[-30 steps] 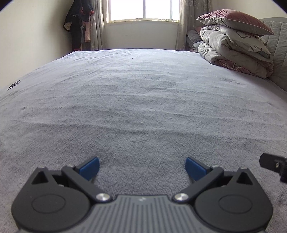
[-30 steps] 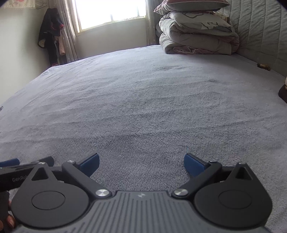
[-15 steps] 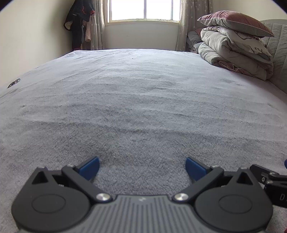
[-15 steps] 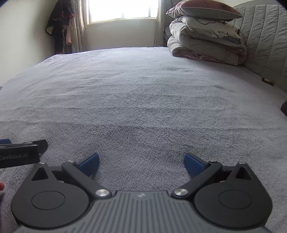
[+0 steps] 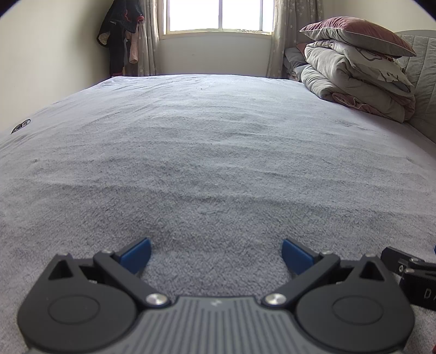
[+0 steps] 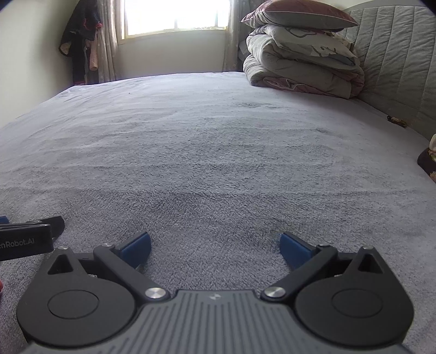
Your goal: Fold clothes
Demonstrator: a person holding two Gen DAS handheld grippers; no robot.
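My left gripper is open just above the grey fleece bed cover, its blue pads spread wide with nothing between them. My right gripper is open too, low over the same cover. The two sit side by side: the right gripper's black body shows at the left wrist view's right edge, and the left gripper's body shows at the right wrist view's left edge. A dark garment with a floral bit lies at the bed's right edge. No other garment lies on the bed.
A stack of folded quilts and a pillow sits at the far right by the padded headboard. Clothes hang in the far left corner beside a window. A small dark object lies at the bed's left edge.
Both wrist views have turned a little, the right one swinging left and then partly back. The two grippers now sit closer together, and both stay open.
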